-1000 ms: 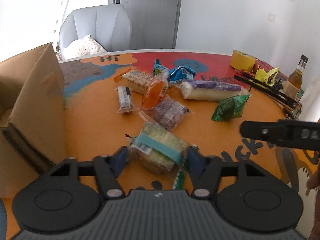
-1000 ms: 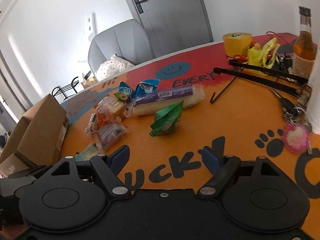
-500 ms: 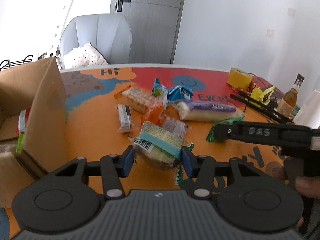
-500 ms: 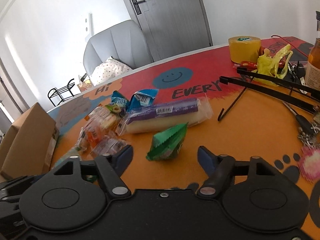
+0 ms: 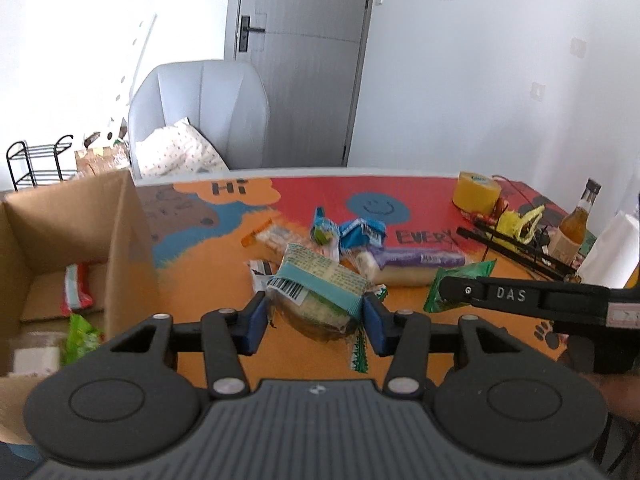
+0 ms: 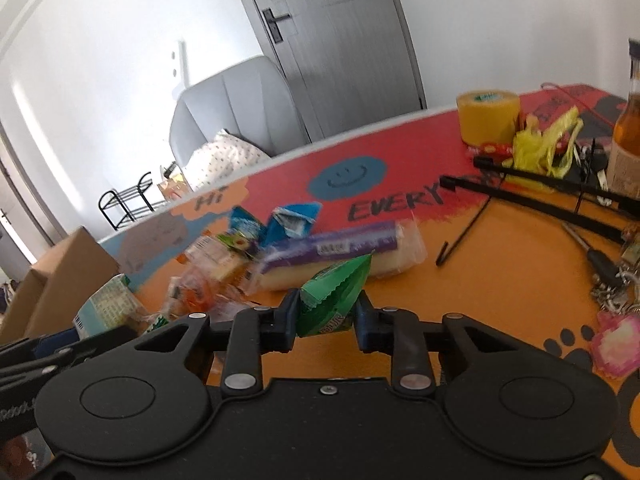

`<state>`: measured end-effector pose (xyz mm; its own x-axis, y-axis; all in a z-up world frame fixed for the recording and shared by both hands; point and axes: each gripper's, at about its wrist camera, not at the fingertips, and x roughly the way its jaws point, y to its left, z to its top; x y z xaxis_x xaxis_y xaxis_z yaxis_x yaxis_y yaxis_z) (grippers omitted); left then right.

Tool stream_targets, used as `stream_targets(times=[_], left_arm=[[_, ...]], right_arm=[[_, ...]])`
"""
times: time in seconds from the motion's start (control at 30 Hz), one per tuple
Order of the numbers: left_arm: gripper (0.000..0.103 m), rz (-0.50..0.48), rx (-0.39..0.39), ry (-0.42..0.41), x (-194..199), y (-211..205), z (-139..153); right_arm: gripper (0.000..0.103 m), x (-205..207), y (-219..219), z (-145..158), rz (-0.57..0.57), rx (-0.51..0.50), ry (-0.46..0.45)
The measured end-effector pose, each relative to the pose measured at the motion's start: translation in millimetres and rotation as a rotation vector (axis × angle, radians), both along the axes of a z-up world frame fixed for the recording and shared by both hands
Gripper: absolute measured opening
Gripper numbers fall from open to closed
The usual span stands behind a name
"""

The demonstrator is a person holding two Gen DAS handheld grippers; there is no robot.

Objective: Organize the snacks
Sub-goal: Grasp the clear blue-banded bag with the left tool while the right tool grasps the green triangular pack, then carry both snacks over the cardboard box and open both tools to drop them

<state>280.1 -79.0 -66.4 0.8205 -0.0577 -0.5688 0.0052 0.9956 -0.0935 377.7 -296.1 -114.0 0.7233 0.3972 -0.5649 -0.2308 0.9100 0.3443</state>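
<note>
My left gripper (image 5: 314,318) is shut on a clear-wrapped cracker pack with a teal band (image 5: 318,288) and holds it above the orange table, right of the open cardboard box (image 5: 120,248). My right gripper (image 6: 326,320) is shut on a green snack packet (image 6: 334,300); the packet also shows in the left wrist view (image 5: 456,284). A pile of snacks stays on the table: a long purple-labelled pack (image 6: 340,256), blue packets (image 6: 292,220), and orange-wrapped ones (image 6: 200,292). The cracker pack shows at the left in the right wrist view (image 6: 106,308).
The box holds a red-striped packet (image 5: 74,288) and a green one (image 5: 82,336). At the table's right are a yellow tape roll (image 6: 488,116), a brown bottle (image 6: 628,132), black rods (image 6: 552,188), keys (image 6: 608,276). A grey chair (image 5: 200,116) stands behind.
My left gripper closed on the cracker pack and lifted it toward the box. My right gripper moved forward and closed on the green packet.
</note>
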Motion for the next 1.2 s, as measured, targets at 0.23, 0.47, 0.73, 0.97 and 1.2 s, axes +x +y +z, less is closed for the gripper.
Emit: stream_targets(times=[0.23, 0.47, 0.73, 0.97, 1.2], left_arm=[[0.049, 0.045, 0.02, -0.055, -12.9, 15.1, 24.1], [0.049, 0.102, 0.031, -0.085, -22.1, 39.6, 40.4], [0.049, 0.16, 0.037, -0.09, -28.2, 68.1, 49.2], [0.049, 0.23, 0.04, -0.083, -35.2, 100.3, 51.8], [0.049, 0.28, 0.035, -0.066, -36.5, 126.9, 49.2]], right_arm=[[0.026, -17.7, 16.9, 27.8, 0.056, 0.013, -0.057], [0.026, -28.6, 37.5, 45.5, 0.111, 0.018, -0.096], [0.026, -31.7, 61.8, 57.8, 0.169, 0.02, -0.119], [0.026, -33.2, 92.9, 68.3, 0.243, 0.027, -0.145], [0.026, -34.5, 126.4, 74.0, 0.305, 0.036, -0.151]])
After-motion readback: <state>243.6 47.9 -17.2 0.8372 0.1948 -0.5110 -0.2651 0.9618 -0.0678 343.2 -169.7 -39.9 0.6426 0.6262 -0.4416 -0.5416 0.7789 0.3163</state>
